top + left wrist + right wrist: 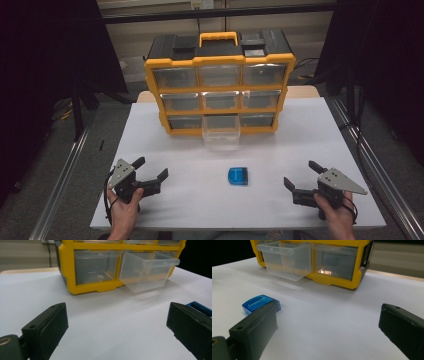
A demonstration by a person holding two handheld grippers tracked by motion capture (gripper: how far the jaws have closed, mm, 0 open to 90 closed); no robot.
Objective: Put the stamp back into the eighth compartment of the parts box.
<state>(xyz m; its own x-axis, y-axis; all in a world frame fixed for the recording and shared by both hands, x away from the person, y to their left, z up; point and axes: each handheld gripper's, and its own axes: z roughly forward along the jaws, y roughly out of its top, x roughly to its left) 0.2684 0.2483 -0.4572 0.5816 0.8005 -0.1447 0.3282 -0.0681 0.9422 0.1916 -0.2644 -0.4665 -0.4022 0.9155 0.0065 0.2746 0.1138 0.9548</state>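
Observation:
A small blue plastic box [238, 176] lies flat on the white table [280, 150], about midway between my two grippers. My left gripper [150, 168] rests near the front left, open, jaws wide apart with nothing between them. In the left gripper view a corner of the blue box [198, 307] peeks past the right jaw. My right gripper [302, 174] sits at the front right, open and empty too. The blue box [259, 303] lies just beyond its left jaw in the right gripper view.
A yellow and black drawer cabinet [218, 82] stands at the back of the table. Its bottom middle clear drawer [221, 133] is pulled out toward me and looks empty. Metal rails run along both table sides.

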